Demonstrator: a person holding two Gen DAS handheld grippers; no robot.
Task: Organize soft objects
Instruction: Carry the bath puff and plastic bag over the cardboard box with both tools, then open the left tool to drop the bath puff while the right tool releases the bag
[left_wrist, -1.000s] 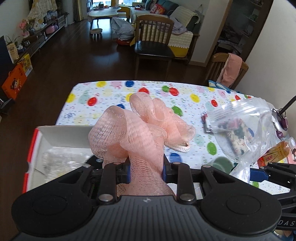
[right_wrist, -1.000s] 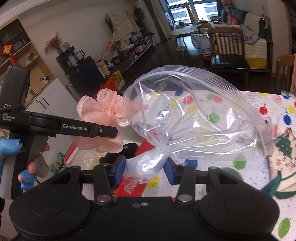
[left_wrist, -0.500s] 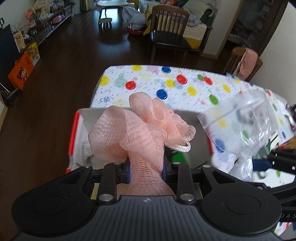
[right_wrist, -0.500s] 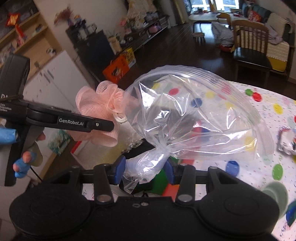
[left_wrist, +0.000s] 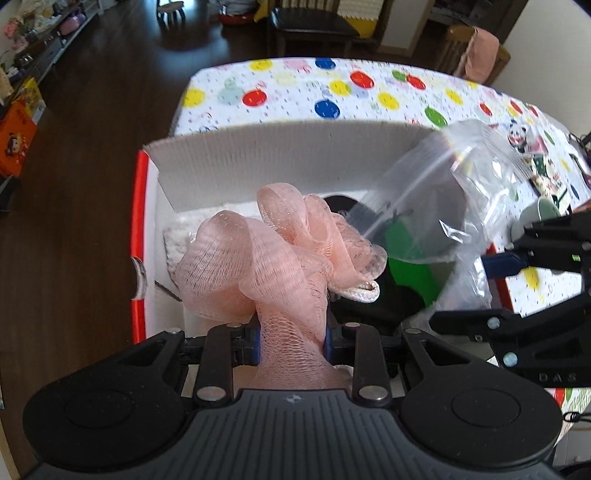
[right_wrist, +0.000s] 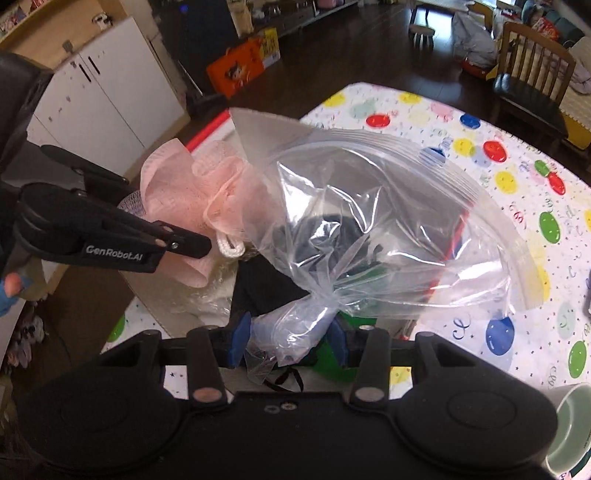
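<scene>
My left claw pinches the pink mesh pouf above the cardboard box; my right claw clamps the clear zip bag beside it, over the box, spotted surface beyond

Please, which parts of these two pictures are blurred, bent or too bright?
Left wrist view: the clear bag and the box rim are motion-smeared, the table edge bows from the fisheye. Right wrist view: the pink mesh sponge is soft, and glare streaks the bag.
</scene>
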